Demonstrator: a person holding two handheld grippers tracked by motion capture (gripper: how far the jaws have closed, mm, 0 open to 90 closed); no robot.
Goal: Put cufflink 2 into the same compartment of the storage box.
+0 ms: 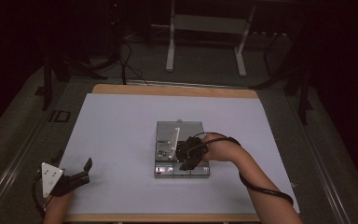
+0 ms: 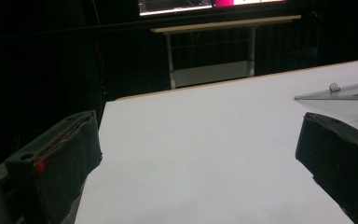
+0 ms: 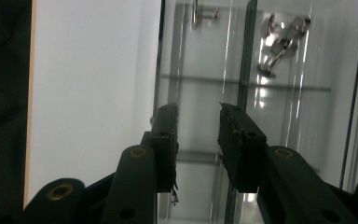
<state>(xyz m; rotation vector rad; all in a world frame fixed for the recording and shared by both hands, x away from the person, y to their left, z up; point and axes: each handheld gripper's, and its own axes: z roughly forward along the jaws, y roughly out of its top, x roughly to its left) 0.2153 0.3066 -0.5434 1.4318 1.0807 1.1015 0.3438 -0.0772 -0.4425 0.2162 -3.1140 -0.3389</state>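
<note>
Clear box [image 1: 179, 129] lies directly under right gripper [image 1: 187, 158] — jaws slightly apart.

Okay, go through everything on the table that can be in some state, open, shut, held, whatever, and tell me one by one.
Clear compartment box: lid raised, standing nearly upright.
Metal parts: lying loose in one compartment, untouched.
Right gripper: over the box, jaws a narrow gap apart, nothing between them.
Left gripper: by the table's near left corner, jaws wide open, empty.
</note>
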